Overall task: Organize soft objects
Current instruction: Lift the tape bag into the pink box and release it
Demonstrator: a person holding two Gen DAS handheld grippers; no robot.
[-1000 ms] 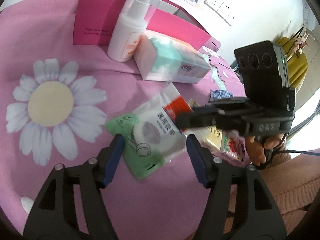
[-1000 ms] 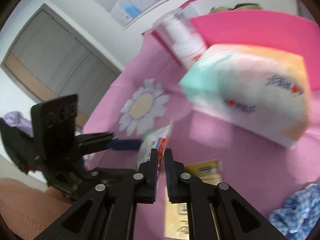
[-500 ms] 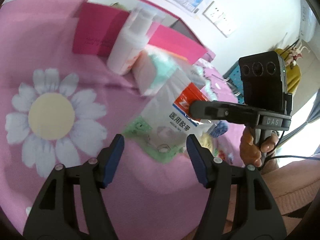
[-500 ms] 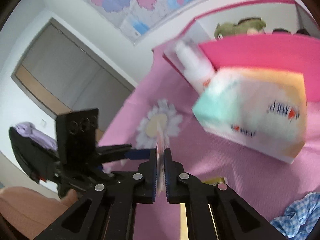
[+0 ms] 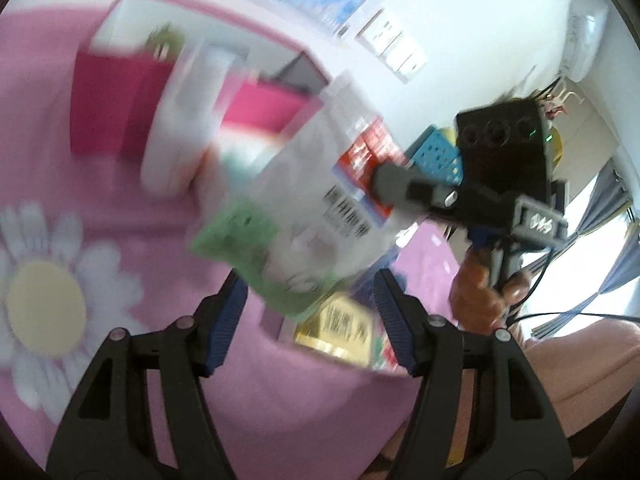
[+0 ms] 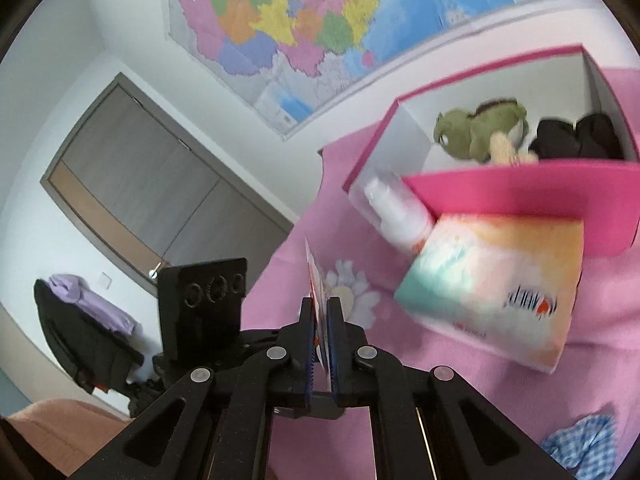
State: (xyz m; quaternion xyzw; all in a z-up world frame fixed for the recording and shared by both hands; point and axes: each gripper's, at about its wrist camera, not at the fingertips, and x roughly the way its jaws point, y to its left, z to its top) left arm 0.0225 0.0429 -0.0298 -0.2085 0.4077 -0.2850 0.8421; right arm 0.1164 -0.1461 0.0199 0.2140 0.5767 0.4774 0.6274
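Packet (image 5: 320, 216), light and floppy, hangs from our right gripper (image 6: 320, 320) jaws clamped on its corner, left gripper (image 5: 310, 292) jaws apart below.

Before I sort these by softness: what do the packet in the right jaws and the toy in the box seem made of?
Packet: apparently thin clear plastic film, glossy, with a printed card insert; it hangs limp and see-through from the right gripper. Green toy: seemingly plush fabric, matte and fuzzy. Pink box: likely smooth cardboard.
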